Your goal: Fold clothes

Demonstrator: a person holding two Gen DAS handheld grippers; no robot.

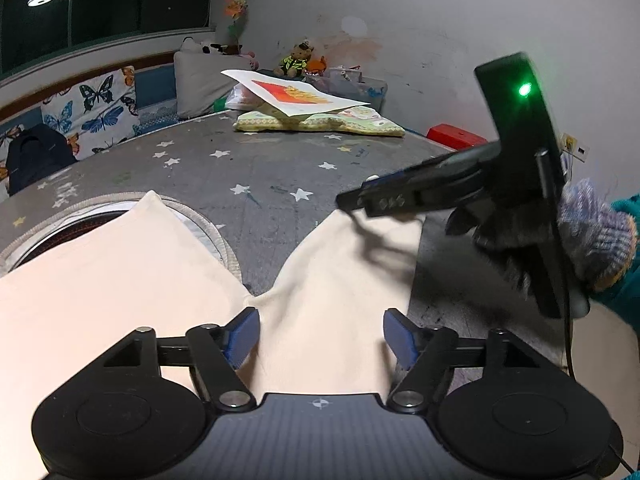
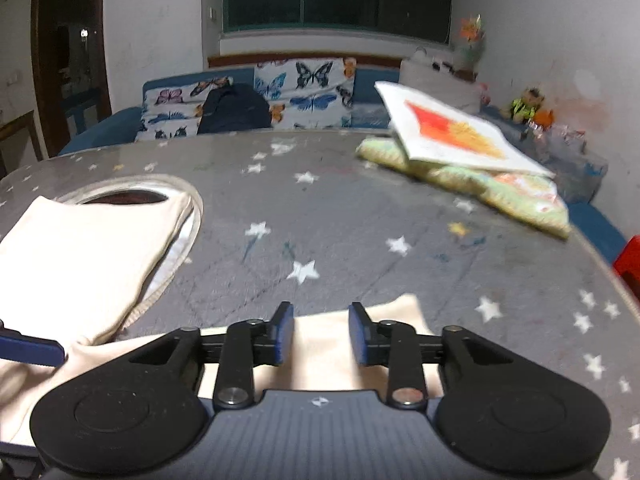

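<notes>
Left gripper point(image 1: 320, 338) low over the cream cloth point(image 1: 120, 280), blue tongs wide apart, nothing pinched. Right gripper point(image 2: 321, 334) over the far corner of one cloth leg, tongs apart too, cloth lying between them but not squeezed. Gloved hand point(image 1: 596, 236) holding that gripper. Cloth spread flat on the grey star table point(image 2: 360, 220), other leg draped over a round hole point(image 2: 124, 196). Farther back, a folded green blanket point(image 2: 500, 188) with a picture sheet point(image 2: 452, 132) on top. Behind, butterfly cushions point(image 2: 304, 88).

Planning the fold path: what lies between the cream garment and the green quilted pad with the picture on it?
Only bare star-print cover separates the cream garment from the green pad, clearest in the right wrist view.
</notes>
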